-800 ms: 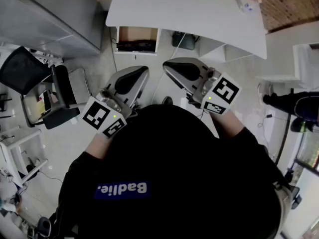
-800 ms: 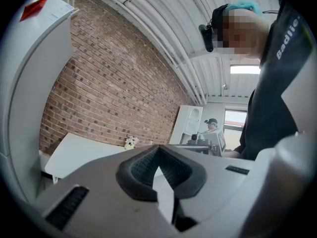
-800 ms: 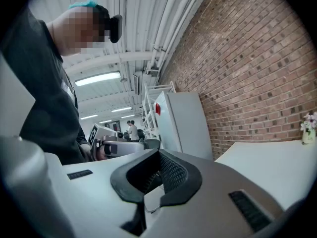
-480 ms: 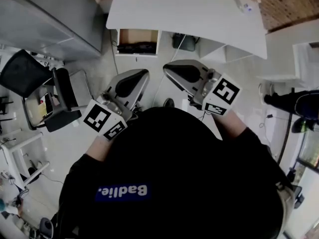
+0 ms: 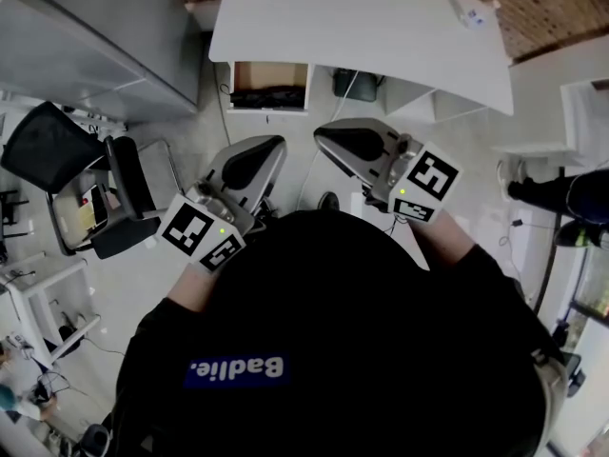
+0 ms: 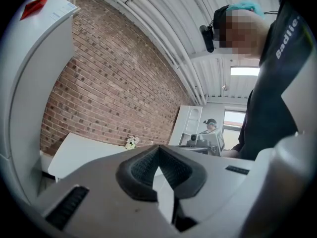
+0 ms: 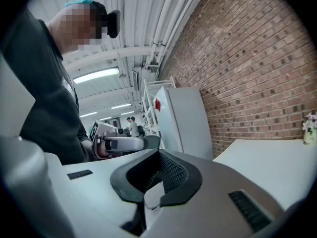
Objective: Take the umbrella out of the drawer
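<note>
Under the white table [image 5: 362, 17], a small drawer [image 5: 271, 69] stands open with a brown inside. A black bundle, probably the umbrella [image 5: 271, 96], lies along its front. I hold both grippers level in front of my chest, well short of the drawer. The left gripper [image 5: 269, 146] [image 6: 158, 150] is shut with nothing in it. The right gripper [image 5: 322, 131] [image 7: 158, 155] is also shut and empty. The two tips point towards the table, side by side and apart.
A black office chair [image 5: 57, 150] stands at the left beside a grey cabinet [image 5: 86, 36]. A person's legs [image 5: 561, 203] show at the right edge. A small vase of flowers [image 6: 131, 142] sits on the table against the brick wall [image 6: 114, 83]. Cables trail on the floor under the table.
The table and drawer have slid slightly right and down in the head view. Both grippers stay shut and hold about the same place.
</note>
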A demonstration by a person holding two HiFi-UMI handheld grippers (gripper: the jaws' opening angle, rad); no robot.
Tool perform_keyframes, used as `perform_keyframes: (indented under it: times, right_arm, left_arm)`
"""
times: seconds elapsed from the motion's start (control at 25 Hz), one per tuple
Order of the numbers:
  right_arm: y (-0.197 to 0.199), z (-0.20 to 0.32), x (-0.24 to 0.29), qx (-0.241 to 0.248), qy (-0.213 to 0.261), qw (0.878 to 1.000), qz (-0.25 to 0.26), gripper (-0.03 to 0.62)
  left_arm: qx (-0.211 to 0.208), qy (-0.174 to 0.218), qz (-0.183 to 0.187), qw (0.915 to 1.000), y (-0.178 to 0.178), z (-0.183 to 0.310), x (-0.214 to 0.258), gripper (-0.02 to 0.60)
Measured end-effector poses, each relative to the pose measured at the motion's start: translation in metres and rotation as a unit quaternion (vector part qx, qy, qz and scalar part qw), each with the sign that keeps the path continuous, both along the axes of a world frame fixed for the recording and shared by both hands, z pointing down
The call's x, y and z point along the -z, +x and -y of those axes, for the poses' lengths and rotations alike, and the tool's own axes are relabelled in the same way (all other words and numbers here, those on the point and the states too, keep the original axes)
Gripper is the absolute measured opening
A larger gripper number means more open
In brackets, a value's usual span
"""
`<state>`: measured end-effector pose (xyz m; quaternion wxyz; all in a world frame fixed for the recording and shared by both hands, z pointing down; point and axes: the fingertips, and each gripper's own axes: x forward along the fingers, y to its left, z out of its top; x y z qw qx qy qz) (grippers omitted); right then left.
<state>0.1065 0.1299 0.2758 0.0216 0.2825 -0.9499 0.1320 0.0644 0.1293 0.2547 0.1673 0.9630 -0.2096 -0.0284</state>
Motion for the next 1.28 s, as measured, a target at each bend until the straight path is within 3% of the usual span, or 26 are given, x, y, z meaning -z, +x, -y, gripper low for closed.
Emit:
perform_keyframes:
  times: [0.32,0.76,1.04,1.28]
  right_arm:
    - [-0.029,0.014,-0.011,0.003,-0.011,1.0,-0.018,0.029]
    - [-0.085,0.041,-0.031,-0.015,-0.027,0.997,-0.066,0.03]
    - [-0.081,0.075,-0.042,-0.021,-0.042,0.996,-0.073,0.031]
    - [-0.056,0.12,-0.069,0.003,-0.042,0.994,-0.097,0.031]
  left_arm:
    - [-0.004,-0.002,-0.011,0.9999,-0.026,0.013,-0.001,0.002]
    - [-0.023,-0.007,-0.028,0.9993,-0.088,0.033,-0.004,0.002]
    - [-0.008,-0.015,-0.029,0.9994,-0.1,0.058,-0.011,0.002]
    - [0.044,-0.015,-0.019,0.9987,-0.082,0.095,-0.015,0.002]
